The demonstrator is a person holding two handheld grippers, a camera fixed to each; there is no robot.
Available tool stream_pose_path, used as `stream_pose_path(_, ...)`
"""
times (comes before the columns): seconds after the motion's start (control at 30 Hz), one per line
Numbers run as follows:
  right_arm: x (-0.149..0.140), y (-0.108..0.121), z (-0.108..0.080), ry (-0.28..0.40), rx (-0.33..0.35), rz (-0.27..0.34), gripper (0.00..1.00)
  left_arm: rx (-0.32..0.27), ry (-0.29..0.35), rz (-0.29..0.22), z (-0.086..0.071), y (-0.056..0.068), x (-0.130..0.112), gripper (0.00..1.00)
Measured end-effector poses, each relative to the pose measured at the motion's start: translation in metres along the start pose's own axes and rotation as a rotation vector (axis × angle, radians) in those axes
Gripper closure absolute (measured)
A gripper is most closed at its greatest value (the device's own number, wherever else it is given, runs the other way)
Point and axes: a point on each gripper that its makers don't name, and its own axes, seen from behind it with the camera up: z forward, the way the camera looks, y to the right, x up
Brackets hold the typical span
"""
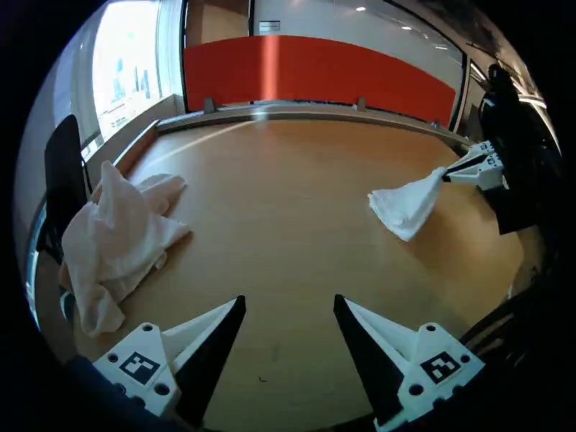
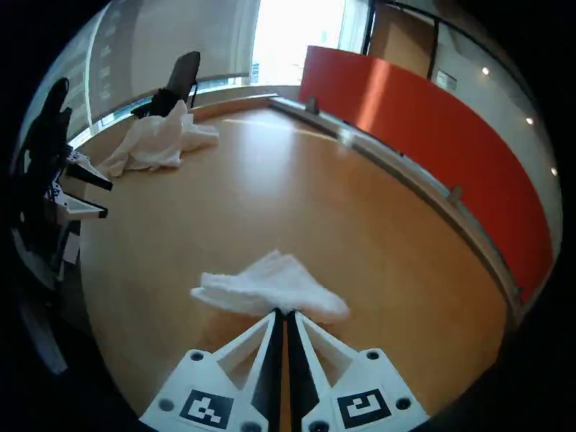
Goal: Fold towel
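Note:
A small white towel (image 2: 270, 288) is pinched at one edge by my right gripper (image 2: 283, 315), whose fingers are shut on it. In the left gripper view the same towel (image 1: 407, 205) droops from the right gripper (image 1: 448, 173) at the table's right side, its lower end close to the wood. My left gripper (image 1: 288, 306) stands open over bare tabletop, nothing between its fingers. It also appears at the left edge of the right gripper view, as the left gripper (image 2: 101, 198), well apart from the towel.
A crumpled pile of pale towels (image 1: 115, 237) lies at the table's left side, seen as the pile (image 2: 155, 140) far left. A dark chair (image 2: 180, 75) stands behind it. An orange partition (image 1: 317, 72) runs along the wooden table's (image 1: 288, 201) far edge.

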Motion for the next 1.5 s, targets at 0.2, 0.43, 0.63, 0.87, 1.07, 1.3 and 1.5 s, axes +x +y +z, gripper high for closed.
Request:
stream_pose_path(0.2,0.039,0.018,-0.028,0.045,-0.05,-0.017,0.97,-0.039,0.032,0.015,0.004,0.002,0.02,0.09)
stream_pose_path(0.43,0.042,0.051,-0.062,0.061,-0.117,0.015,0.97,-0.075,0.045,0.013,0.009,0.005,0.031,0.09)
stream_pose_path(0.63,0.019,0.091,-0.093,0.059,-0.141,0.06,0.97,-0.064,0.044,-0.014,0.012,0.007,0.035,0.09)
stream_pose_path(0.87,-0.021,0.161,-0.134,0.053,-0.173,0.099,0.97,-0.025,0.046,-0.075,0.013,0.026,0.041,0.09)
stream_pose_path(1.07,-0.056,0.234,-0.176,0.052,-0.216,0.123,0.97,0.022,0.038,-0.094,0.015,0.047,0.044,0.09)
stream_pose_path(1.3,-0.097,0.307,-0.219,0.036,-0.27,0.142,0.97,0.047,0.03,-0.108,0.016,0.077,0.047,0.09)
stream_pose_path(1.5,-0.127,0.342,-0.231,0.006,-0.284,0.158,0.97,0.056,0.025,-0.106,0.017,0.095,0.052,0.09)
